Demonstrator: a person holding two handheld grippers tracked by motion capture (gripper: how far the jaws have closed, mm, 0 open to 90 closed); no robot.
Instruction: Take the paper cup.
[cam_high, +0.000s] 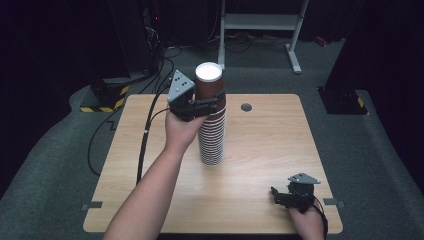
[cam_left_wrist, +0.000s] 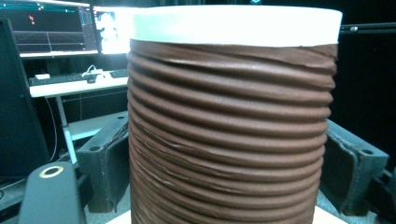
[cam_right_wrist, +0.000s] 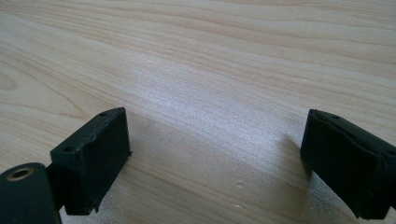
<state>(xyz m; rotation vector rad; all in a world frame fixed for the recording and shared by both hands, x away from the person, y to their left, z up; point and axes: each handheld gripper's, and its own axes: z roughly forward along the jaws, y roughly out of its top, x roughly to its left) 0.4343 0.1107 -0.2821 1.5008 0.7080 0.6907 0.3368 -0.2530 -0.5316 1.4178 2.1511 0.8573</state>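
Left gripper (cam_high: 212, 104): jaws around the top cup (cam_high: 209, 82) of the tall stack (cam_high: 211, 135), table (cam_high: 260, 150) centre. Right gripper (cam_high: 285, 196): wide, empty, at 5 o'clock. Risk: a skewed lift drags neighbouring cups, toppling the stack.

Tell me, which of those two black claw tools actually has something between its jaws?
The left gripper: its jaws flank the top brown ribbed paper cup of the tall stack. The right gripper is open over bare wooden table.

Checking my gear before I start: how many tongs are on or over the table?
2. The left tongs are raised over the table, closed around the top cup of the brown cup stack. The right tongs rest open near the front right corner.
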